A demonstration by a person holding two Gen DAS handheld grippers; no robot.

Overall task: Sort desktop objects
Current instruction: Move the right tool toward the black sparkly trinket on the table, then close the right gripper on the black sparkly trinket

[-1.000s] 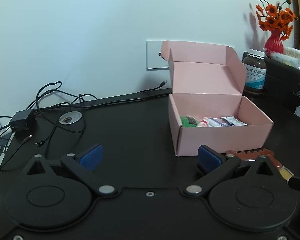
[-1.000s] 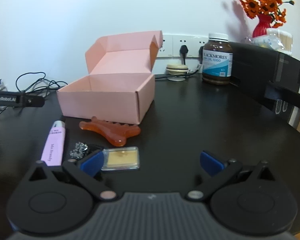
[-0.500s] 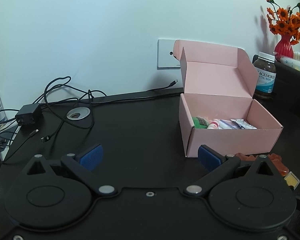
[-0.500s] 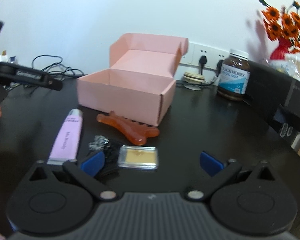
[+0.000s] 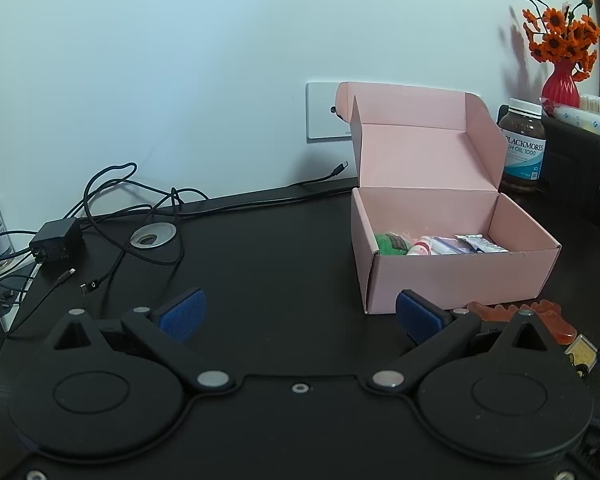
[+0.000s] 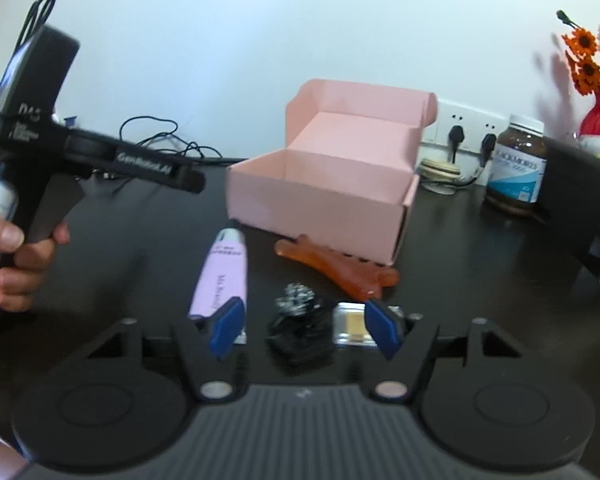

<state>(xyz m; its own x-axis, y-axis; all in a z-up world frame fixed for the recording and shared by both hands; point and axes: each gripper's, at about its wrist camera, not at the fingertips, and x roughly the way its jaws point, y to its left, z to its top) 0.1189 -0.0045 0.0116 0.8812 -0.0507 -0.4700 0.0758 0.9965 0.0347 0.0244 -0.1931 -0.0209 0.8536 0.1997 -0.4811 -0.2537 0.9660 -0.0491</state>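
Note:
An open pink box sits on the black desk and holds several small items; it also shows in the right wrist view. In front of it lie a lilac tube, an orange comb-like piece, a black and silver hair clip and a small clear case with a gold insert. My right gripper is open, its fingers on either side of the hair clip. My left gripper is open and empty, left of the box.
A brown supplement bottle, a red vase of orange flowers and a black organiser stand at the right. Black cables and a charger lie at the back left. Wall sockets are behind the box.
My right gripper has moved left and forward, and its jaws have narrowed around the hair clip. The left gripper has drawn back and left a little, staying open.

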